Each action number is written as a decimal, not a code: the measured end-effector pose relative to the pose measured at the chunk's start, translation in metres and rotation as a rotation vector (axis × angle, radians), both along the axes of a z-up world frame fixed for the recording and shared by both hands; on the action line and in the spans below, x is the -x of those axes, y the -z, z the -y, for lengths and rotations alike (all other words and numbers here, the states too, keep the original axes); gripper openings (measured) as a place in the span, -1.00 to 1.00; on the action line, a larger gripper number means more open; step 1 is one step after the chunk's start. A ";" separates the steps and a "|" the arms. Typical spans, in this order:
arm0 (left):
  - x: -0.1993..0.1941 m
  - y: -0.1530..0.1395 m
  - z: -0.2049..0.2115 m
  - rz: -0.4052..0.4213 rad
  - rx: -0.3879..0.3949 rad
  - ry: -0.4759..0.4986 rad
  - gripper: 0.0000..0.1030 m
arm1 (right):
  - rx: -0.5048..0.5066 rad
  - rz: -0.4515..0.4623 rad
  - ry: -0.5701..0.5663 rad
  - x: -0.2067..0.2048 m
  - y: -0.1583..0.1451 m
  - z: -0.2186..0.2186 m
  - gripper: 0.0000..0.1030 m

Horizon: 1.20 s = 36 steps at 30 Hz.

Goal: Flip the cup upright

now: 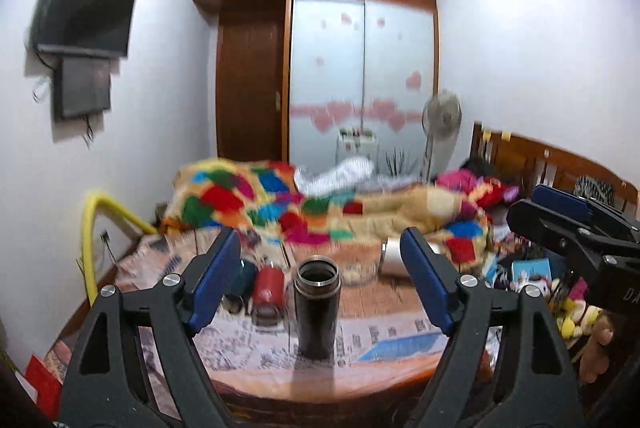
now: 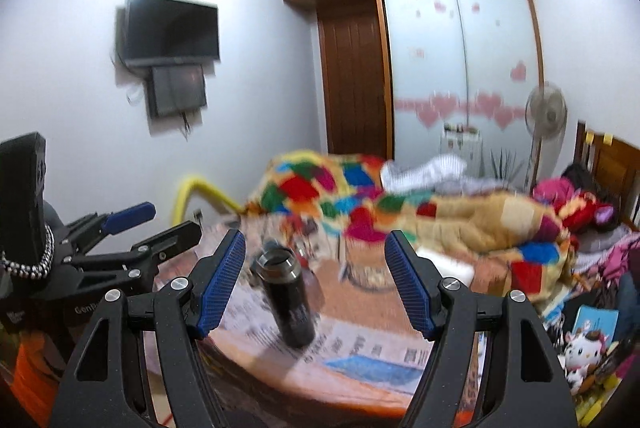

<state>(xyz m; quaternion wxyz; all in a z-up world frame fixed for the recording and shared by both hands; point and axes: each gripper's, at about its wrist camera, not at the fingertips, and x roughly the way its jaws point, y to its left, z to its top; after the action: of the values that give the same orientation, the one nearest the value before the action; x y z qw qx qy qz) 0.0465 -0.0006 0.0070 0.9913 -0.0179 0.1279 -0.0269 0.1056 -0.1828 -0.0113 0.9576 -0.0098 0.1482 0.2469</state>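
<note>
We see the cup (image 1: pixel 317 308) standing upright on the newspaper-covered worktop (image 1: pixel 400 368), mouth open to the top, near the front edge. It's a dark cylinder with a steel rim. In the right wrist view the same cup (image 2: pixel 286 298) sits left of centre and appears to lean, which may only be lens distortion.

Left claw (image 1: pixel 320 284): jaws spread wide, blue pads either side of the cup, not touching it. Nothing held.

Right claw (image 2: pixel 316 280): also spread, empty, with the cup closer to its left finger. We see it from the left camera too, off to the right of the worktop.

Behind the cup: red can (image 1: pixel 269 290) on its side, dark green container (image 1: pixel 245 278) just beside it, white cylinder (image 1: pixel 392 255) lying further back right. A patchwork blanket (image 1: pixel 280 204) covers the bed beyond. Both views are motion-blurred.
</note>
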 end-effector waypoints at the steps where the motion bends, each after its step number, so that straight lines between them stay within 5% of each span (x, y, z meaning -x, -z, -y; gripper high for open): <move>1: 0.012 -0.006 0.000 0.032 0.003 -0.002 0.59 | -0.006 0.026 0.001 0.008 -0.005 0.000 0.34; 8: 0.064 -0.025 -0.003 0.150 0.011 -0.039 0.74 | -0.046 0.152 0.033 0.052 -0.023 -0.005 0.36; 13: 0.082 -0.023 -0.004 0.164 0.002 -0.075 0.99 | -0.049 0.156 0.056 0.060 -0.017 -0.008 0.58; 19: 0.086 -0.015 -0.002 0.137 0.007 -0.099 1.00 | -0.047 0.145 0.087 0.063 -0.012 -0.002 1.00; 36: 0.082 -0.006 -0.001 0.105 0.009 -0.110 1.00 | -0.016 0.118 0.096 0.068 -0.003 0.001 1.00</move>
<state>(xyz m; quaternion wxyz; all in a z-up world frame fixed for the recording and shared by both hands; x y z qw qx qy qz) -0.0354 0.0008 0.0128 0.9965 -0.0278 0.0745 0.0263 0.0376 -0.1836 -0.0083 0.9755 -0.0095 0.0900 0.2007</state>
